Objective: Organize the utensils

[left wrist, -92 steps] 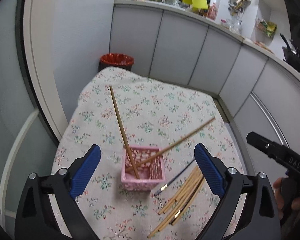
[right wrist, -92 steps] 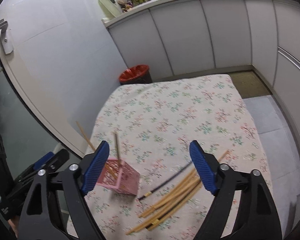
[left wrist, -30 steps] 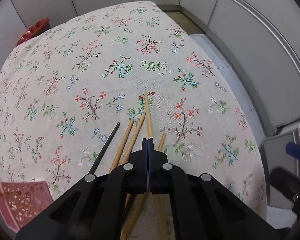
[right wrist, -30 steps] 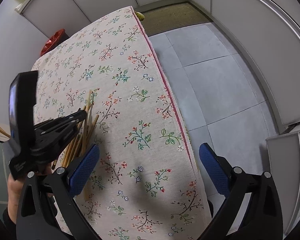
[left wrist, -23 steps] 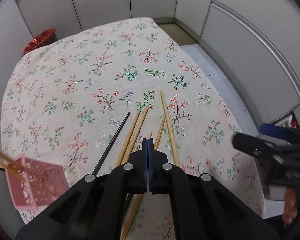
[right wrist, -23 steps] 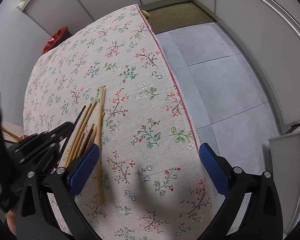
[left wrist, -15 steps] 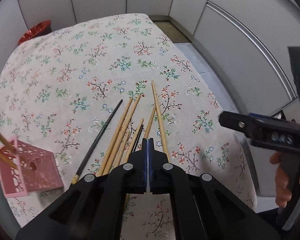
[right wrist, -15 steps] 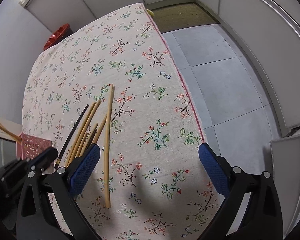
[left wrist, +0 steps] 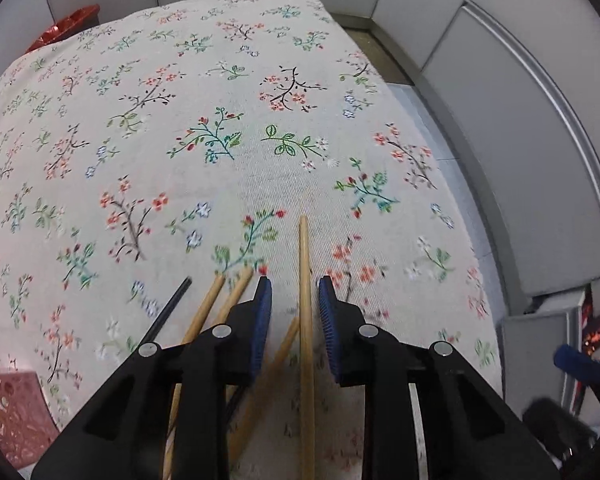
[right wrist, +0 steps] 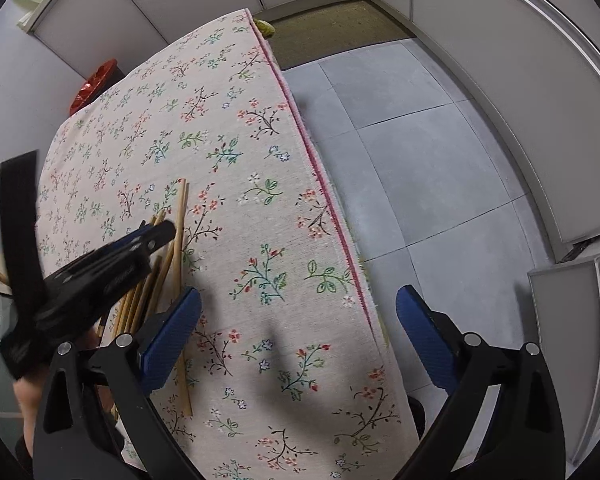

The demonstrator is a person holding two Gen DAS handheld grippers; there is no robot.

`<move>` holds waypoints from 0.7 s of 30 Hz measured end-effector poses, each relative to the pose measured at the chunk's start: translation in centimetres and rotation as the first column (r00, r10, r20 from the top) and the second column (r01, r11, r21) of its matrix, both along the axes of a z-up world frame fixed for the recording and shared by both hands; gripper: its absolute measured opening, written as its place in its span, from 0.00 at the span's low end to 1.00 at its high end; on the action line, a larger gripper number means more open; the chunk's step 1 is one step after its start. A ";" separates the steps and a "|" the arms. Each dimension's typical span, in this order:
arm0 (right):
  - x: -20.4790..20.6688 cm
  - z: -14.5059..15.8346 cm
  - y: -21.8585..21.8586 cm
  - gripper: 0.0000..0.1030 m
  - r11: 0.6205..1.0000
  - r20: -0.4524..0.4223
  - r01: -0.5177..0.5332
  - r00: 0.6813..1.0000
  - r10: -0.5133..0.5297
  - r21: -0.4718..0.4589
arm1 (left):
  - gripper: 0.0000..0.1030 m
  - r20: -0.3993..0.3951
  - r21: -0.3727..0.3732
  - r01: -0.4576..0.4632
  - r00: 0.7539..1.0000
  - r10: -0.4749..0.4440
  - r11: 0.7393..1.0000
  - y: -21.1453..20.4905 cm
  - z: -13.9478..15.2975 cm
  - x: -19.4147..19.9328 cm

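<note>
Lying flat on the tabletop (left wrist: pixel 220 80), the chopstick (left wrist: pixel 305 320) points straight away between the left hand-held gripper (left wrist: pixel 294 292) pads, just opening, not touching. Right hand-held gripper (right wrist: pixel 298 312) gapes wide, empty.

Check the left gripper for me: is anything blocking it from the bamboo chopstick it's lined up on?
Nothing visible. The left gripper has just been opening, and the chopstick lies between its pads, untouched. A shorter chopstick lies close beside it and could get pinched too.

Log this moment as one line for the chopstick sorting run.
left gripper: jaws just opening, astride one bamboo chopstick, not gripping | right gripper: open, empty, over floral tablecloth | pink basket: beside pile
</note>
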State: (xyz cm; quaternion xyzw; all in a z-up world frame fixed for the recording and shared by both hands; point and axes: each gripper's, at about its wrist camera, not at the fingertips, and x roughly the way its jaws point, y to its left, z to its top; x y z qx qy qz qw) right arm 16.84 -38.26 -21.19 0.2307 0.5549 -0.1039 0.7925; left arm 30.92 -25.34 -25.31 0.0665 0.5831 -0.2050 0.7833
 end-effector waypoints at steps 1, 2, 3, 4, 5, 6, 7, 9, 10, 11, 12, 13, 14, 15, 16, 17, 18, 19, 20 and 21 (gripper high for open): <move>0.0 0.0 -0.1 0.91 1.000 0.000 0.001 1.000 -0.001 0.003 | 0.23 0.017 0.002 -0.003 1.000 0.003 1.000 -0.2 0.1 0.1; 0.0 -0.1 -0.3 0.91 1.000 0.000 0.001 1.000 -0.001 0.005 | 0.20 0.017 0.007 0.003 1.000 -0.003 1.000 -0.6 0.0 0.2; 0.0 -0.1 -0.4 0.91 1.000 0.000 0.001 1.000 -0.001 0.006 | 0.06 0.027 0.021 0.004 1.000 -0.005 1.000 -0.8 0.0 0.2; 0.1 -0.1 -0.5 0.91 1.000 0.001 0.001 1.000 -0.001 0.010 | 0.05 0.023 0.025 0.009 1.000 -0.010 1.000 -1.0 -0.1 0.2; 0.1 -0.1 -0.6 0.91 1.000 0.003 0.002 1.000 -0.002 0.012 | 0.05 0.026 0.030 0.009 1.000 -0.009 1.000 -1.0 -0.1 0.0; 0.1 0.0 -0.7 0.91 1.000 0.004 0.004 1.000 -0.004 0.014 | 0.05 0.026 0.030 0.009 1.000 -0.010 1.000 -1.0 0.0 -0.1; 0.2 0.0 -0.7 0.91 1.000 0.005 0.005 1.000 -0.005 0.016 | 0.05 0.032 0.025 0.013 0.999 -0.013 1.000 -0.9 0.3 -0.4; 0.2 0.0 -0.7 0.91 1.000 0.006 0.007 1.000 -0.007 0.020 | 0.05 0.058 0.021 0.032 0.998 -0.033 0.999 -0.7 1.4 -1.3; 0.2 0.0 -0.7 0.91 1.000 0.007 0.007 1.000 -0.007 0.022 | 0.05 0.068 0.019 0.041 0.997 -0.042 0.999 -0.4 1.8 -1.6; 0.2 0.1 -0.7 0.91 1.000 0.008 0.007 1.000 -0.007 0.023 | 0.05 0.080 0.014 0.052 0.995 -0.053 0.999 0.0 2.5 -2.2; 0.2 0.1 -0.7 0.91 1.000 0.010 0.007 1.000 -0.007 0.021 | 0.05 0.092 0.010 0.063 0.994 -0.064 0.998 0.5 3.4 -2.9; 0.2 0.2 -0.5 0.91 1.000 0.012 0.006 1.000 -0.006 0.020 | 0.05 0.104 0.007 0.071 0.992 -0.072 0.997 1.1 4.3 -3.7; 0.1 0.2 -0.4 0.91 1.000 0.013 0.004 1.000 -0.004 0.019 | 0.05 0.112 0.004 0.075 0.991 -0.075 0.997 1.7 4.9 -4.3; 0.1 0.2 -0.2 0.91 1.000 0.014 0.002 1.000 -0.003 0.018 | 0.05 0.123 -0.001 0.079 0.989 -0.079 0.997 2.6 5.7 -5.0; 0.1 0.3 0.0 0.91 1.000 0.014 0.001 1.000 -0.001 0.019 | 0.05 0.137 -0.008 0.080 0.988 -0.078 0.997 3.6 6.8 -5.9; 0.1 0.3 0.2 0.91 1.000 0.014 -0.001 1.000 0.001 0.020 | 0.05 0.153 -0.014 0.078 0.985 -0.075 0.997 4.7 7.8 -6.9; 0.2 0.3 0.5 0.90 1.000 0.015 -0.004 1.000 0.004 0.022 | 0.05 0.164 -0.019 0.076 0.984 -0.072 0.997 5.4 8.4 -7.7; 0.2 0.3 0.9 0.90 1.000 0.016 -0.008 1.000 0.007 0.023 | 0.05 0.177 -0.027 0.075 0.982 -0.070 0.997 6.6 9.4 -8.7; 0.3 0.3 1.3 0.90 1.000 0.016 -0.011 1.000 0.011 0.024 | 0.05 0.196 -0.033 0.071 0.979 -0.064 0.997 7.7 10.4 -9.7; 0.5 0.3 1.7 0.89 0.999 0.017 -0.019 1.000 0.018 0.026 | 0.05 0.218 -0.036 0.070 0.974 -0.061 0.997 8.7 11.3 -10.8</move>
